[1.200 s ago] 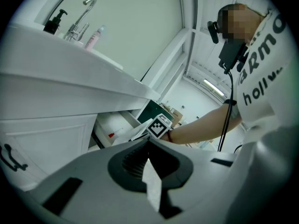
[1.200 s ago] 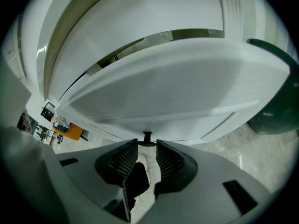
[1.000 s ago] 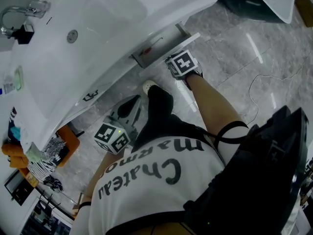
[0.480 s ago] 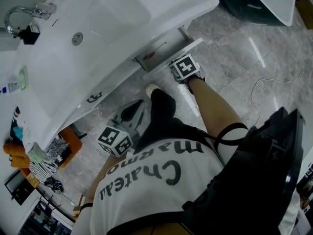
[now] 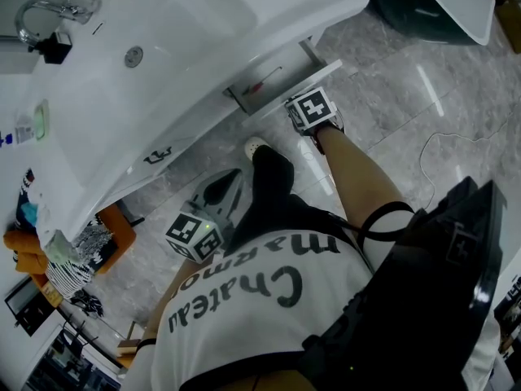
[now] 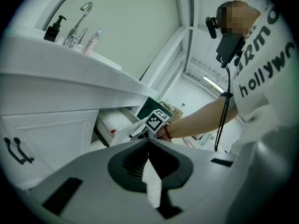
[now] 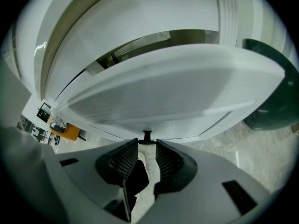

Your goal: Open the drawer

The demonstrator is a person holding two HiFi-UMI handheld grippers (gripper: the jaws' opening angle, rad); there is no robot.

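Right gripper view: my right tool (image 7: 147, 143) pinches the drawer (image 7: 177, 87) handle (image 7: 147, 135).
My left tool (image 6: 148, 143) hangs closed and empty; the drawer stands partly out.

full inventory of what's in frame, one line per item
sink: one, white, upper left of head view
faucet: one, chrome, at the sink's rim
soap dispenser: one, black, beside the faucet
bottle: one, pink, right of the faucet
drawer: one, white, pulled out under the sink
drawer handle: one, black, on the drawer's front
cabinet handles: two, black, left of the drawer
cable: one, pale, on grey floor
shirt: one, white, on the person
left tool: one, grey, shut, pointing at the drawer
right tool: one, grey, shut on the drawer handle
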